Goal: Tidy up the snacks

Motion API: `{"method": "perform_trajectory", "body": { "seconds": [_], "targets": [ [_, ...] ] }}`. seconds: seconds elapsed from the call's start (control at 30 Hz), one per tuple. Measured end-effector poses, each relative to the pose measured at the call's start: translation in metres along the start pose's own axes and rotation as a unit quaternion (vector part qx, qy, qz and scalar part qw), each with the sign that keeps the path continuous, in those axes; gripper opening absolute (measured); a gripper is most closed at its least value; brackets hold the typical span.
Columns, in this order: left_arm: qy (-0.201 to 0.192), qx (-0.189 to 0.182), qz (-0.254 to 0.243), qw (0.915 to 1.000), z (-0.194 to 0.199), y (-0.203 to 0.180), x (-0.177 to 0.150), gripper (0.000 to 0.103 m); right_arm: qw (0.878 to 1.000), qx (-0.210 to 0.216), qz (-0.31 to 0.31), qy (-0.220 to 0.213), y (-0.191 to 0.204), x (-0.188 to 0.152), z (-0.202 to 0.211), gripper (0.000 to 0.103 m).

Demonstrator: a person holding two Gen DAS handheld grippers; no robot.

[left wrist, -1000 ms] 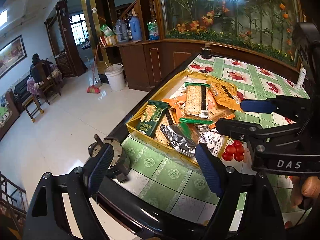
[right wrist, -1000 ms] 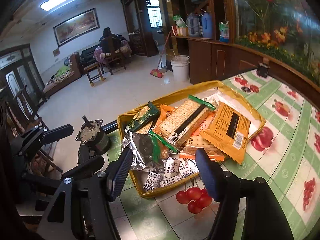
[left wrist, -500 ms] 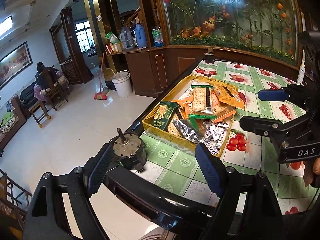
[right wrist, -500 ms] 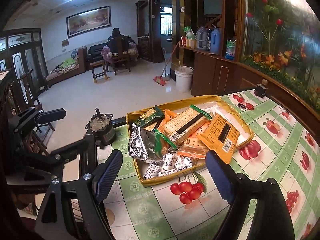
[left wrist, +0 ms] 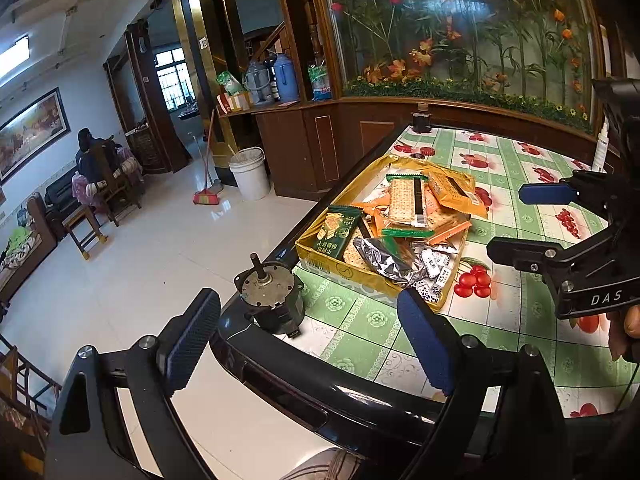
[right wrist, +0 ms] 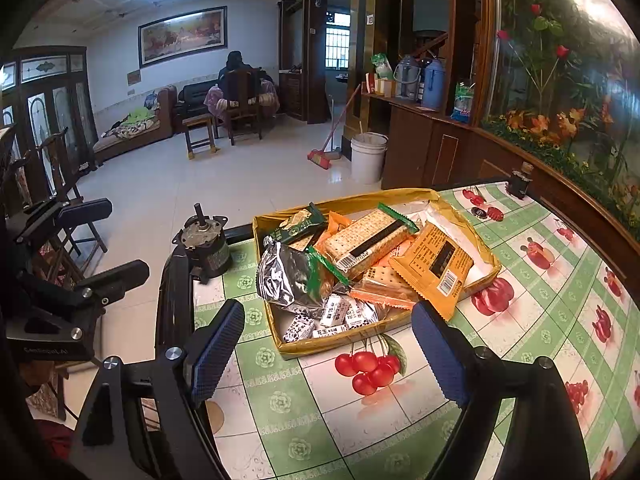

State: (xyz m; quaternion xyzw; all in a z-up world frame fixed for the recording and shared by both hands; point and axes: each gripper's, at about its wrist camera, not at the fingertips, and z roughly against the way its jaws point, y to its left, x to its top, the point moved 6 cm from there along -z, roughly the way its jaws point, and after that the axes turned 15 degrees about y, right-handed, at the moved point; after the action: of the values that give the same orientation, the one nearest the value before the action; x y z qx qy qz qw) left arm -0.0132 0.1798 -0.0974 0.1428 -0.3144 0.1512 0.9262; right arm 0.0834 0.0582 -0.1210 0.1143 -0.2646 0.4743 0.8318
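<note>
So you held both claws spread and empty: left gripper [left wrist: 308, 344], right gripper [right wrist: 328, 348]. Every snack packet [right wrist: 370, 236] sat piled in the yellow tray [right wrist: 340, 342], centre frame; whether sorting remained, the pile couldn't say.

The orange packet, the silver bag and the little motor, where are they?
Orange packet [right wrist: 436, 266], right wrist view, middle of its printed face.
Silver bag [right wrist: 286, 278], right wrist view, crinkled foil front.
Motor [left wrist: 270, 286], left wrist view, round metal top.
</note>
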Motion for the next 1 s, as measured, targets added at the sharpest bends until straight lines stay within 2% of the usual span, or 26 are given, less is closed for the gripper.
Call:
{"method": "perform_trajectory", "body": {
  "seconds": [0.63,1.0],
  "targets": [
    [-0.037,-0.006,0.01,0.9993,0.023,0.007,0.008,0.091,0.999,-0.006,0.032,-0.009,0.01,0.001,0.008,0.087],
    [-0.029,-0.017,0.029,0.999,0.017,0.013,0.01,0.091,0.999,-0.009,0.038,-0.008,0.011,0.0,0.005,0.088]
  ]
}}
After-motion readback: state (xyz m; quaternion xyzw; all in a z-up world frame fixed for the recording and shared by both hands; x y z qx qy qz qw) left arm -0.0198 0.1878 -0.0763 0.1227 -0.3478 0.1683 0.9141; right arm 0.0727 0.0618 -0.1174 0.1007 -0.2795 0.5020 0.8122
